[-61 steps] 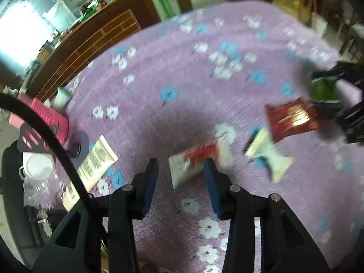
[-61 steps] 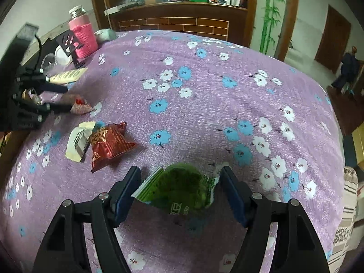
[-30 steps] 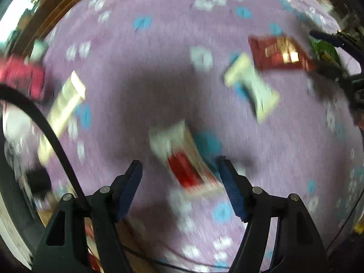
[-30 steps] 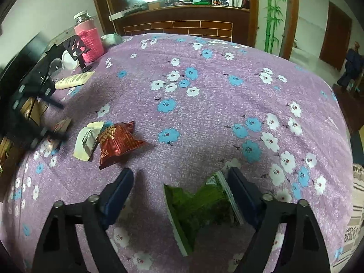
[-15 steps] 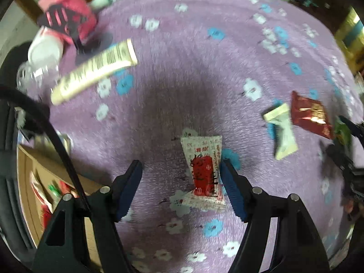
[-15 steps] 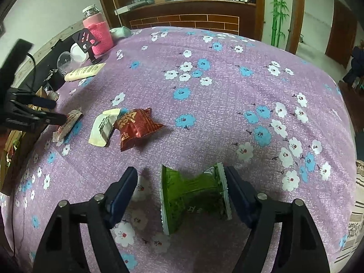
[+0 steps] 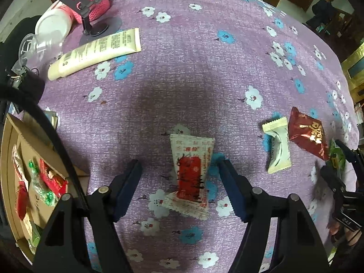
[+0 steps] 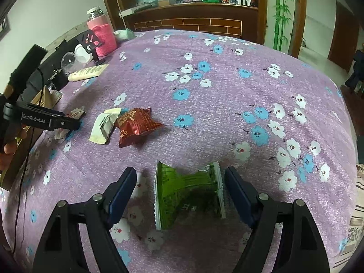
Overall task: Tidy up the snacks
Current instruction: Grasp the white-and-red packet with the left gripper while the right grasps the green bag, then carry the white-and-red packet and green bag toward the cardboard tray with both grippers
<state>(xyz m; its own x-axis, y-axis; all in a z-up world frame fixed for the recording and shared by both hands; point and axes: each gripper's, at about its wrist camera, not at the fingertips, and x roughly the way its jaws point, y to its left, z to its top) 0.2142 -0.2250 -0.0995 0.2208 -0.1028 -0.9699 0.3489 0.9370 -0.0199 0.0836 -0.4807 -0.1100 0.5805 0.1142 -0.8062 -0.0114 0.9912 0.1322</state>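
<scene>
The purple flowered tabletop [image 7: 204, 72] still carries 4 loose snacks, while the cardboard box [image 7: 13, 159] at the left edge already holds several, so the sorting looks partly done. The green packet [image 8: 188, 193] lies between the apart jaws of the right hand-held gripper [image 8: 180, 193], untouched. The white-and-red packet [image 7: 192, 173] lies between the open left hand-held gripper [image 7: 180, 186]. The red packet [image 7: 307, 134] and cream packet [image 7: 277, 145] wait at right.
</scene>
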